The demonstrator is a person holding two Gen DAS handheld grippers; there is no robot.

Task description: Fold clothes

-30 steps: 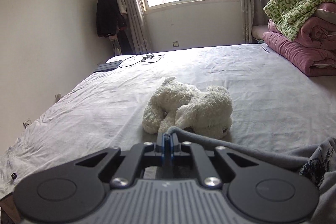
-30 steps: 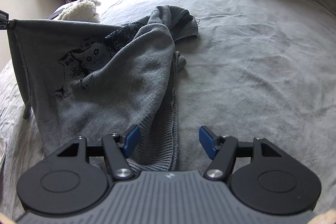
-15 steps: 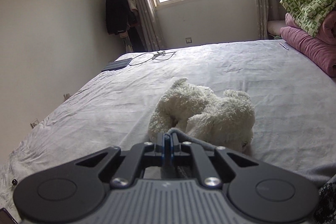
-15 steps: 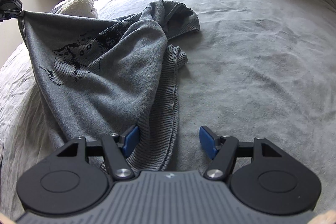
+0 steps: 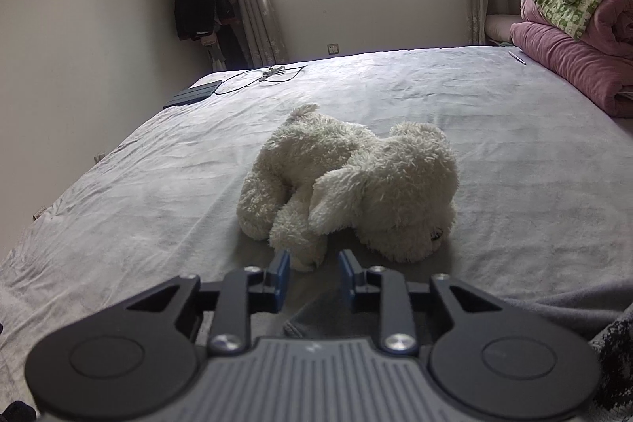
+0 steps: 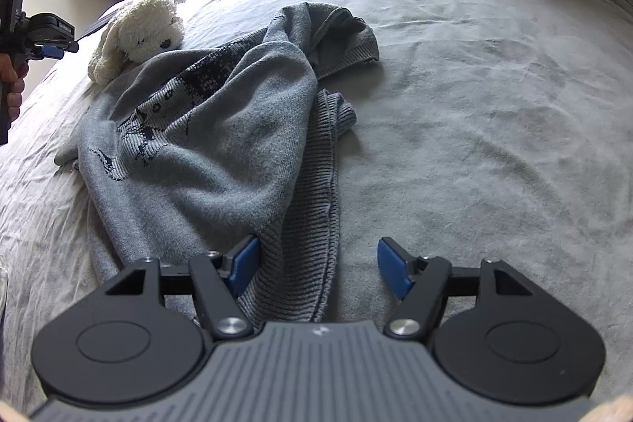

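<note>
1. Since a second ago: the left hand-held gripper point(image 5: 312, 273) has let go. Its jaws were pinched on a corner of the grey knitted sweater with a dark animal pattern point(image 6: 205, 145) and held it up; now they stand apart with nothing between them, and the sweater has dropped onto the grey-sheeted bed point(image 6: 474, 86).
2. Right hand-held gripper point(image 6: 320, 269): jaws spread wide, holding nothing, ribbed hem lying between them.
3. Sweater: crumpled heap, not flat, not folded. Long axis runs from the near hem away to the far left, far end touching the white plush toy dog point(image 6: 138, 30).
4. Key relation: the hem sits directly ahead of the right hand-held gripper, so that one looks nearer; the released corner lies just under the left one.
</note>
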